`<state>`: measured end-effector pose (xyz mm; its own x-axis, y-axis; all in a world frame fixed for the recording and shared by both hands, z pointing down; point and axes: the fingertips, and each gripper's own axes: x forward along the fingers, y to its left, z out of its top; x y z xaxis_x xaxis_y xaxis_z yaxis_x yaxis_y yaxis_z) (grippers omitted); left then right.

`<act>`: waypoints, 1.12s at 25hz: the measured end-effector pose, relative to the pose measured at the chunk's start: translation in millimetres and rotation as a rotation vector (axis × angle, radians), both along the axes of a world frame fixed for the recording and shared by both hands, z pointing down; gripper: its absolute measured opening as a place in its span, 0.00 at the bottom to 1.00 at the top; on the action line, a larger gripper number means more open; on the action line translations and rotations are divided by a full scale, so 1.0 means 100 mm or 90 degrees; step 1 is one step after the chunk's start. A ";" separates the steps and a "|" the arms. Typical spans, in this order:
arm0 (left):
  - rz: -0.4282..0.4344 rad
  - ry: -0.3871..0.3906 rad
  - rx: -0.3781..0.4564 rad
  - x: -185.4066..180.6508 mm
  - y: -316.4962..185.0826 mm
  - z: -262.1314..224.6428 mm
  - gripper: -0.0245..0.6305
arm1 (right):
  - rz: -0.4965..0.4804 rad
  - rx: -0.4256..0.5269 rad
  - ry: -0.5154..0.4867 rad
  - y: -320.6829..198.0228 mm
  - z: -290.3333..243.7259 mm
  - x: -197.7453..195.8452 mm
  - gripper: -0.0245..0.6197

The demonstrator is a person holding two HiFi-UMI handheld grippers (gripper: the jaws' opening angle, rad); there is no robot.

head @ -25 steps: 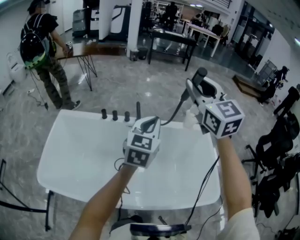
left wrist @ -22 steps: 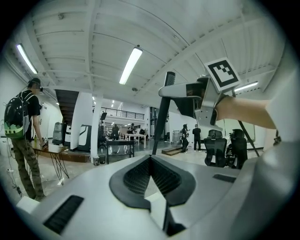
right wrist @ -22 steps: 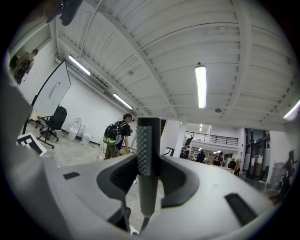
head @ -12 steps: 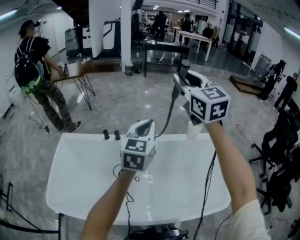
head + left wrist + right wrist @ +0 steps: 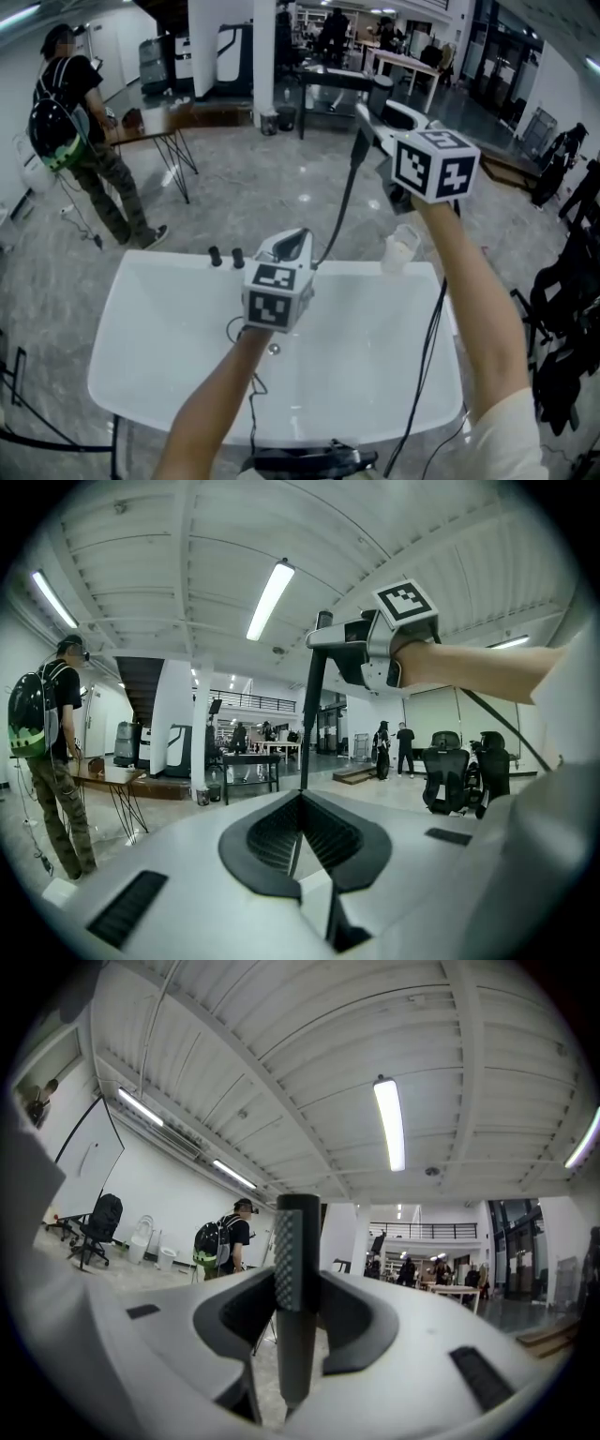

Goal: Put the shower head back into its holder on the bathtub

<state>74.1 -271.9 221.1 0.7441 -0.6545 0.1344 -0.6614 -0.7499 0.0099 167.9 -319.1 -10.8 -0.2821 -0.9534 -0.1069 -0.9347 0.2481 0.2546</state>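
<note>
The right gripper [image 5: 379, 114] has its fingers pinching the shower head [image 5: 297, 1269], high over the far right rim of the bathtub [image 5: 141, 319]. The left gripper [image 5: 302, 808] has its fingers pressed together on the hose [image 5: 339, 211]. Running straight between them, that hose could tug the slim handle askew and spoil seating in the holder, which is not visible here.

1. Head view looks steeply down from above onto the bathtub [image 5: 141, 319], with the hall beyond.
2. Left gripper view looks level along its jaws, close; right gripper view tilts slightly upward.
3. All share the backpack-wearing person [image 5: 70, 122].
</note>
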 end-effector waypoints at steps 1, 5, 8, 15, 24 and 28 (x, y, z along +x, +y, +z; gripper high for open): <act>-0.002 0.000 -0.003 0.02 -0.03 0.02 0.04 | -0.005 0.001 -0.003 -0.05 -0.02 0.01 0.27; -0.008 -0.007 -0.014 0.05 -0.13 0.15 0.04 | -0.018 0.005 -0.013 -0.21 -0.01 0.02 0.27; -0.016 -0.006 -0.022 0.04 -0.23 0.24 0.04 | -0.029 0.006 -0.028 -0.34 0.04 0.00 0.27; -0.013 -0.013 -0.036 0.10 -0.35 0.41 0.04 | -0.033 -0.003 -0.040 -0.53 0.22 0.03 0.27; -0.011 -0.014 -0.055 0.15 -0.45 0.67 0.04 | -0.029 -0.027 -0.044 -0.70 0.61 0.12 0.27; -0.013 -0.015 -0.062 0.14 -0.47 0.75 0.04 | -0.032 -0.040 -0.045 -0.74 0.78 0.12 0.27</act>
<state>88.3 -318.9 295.7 0.7267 -0.6522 0.2157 -0.6773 -0.7327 0.0660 179.8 -393.3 67.0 -0.3236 -0.9437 -0.0689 -0.9358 0.3085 0.1705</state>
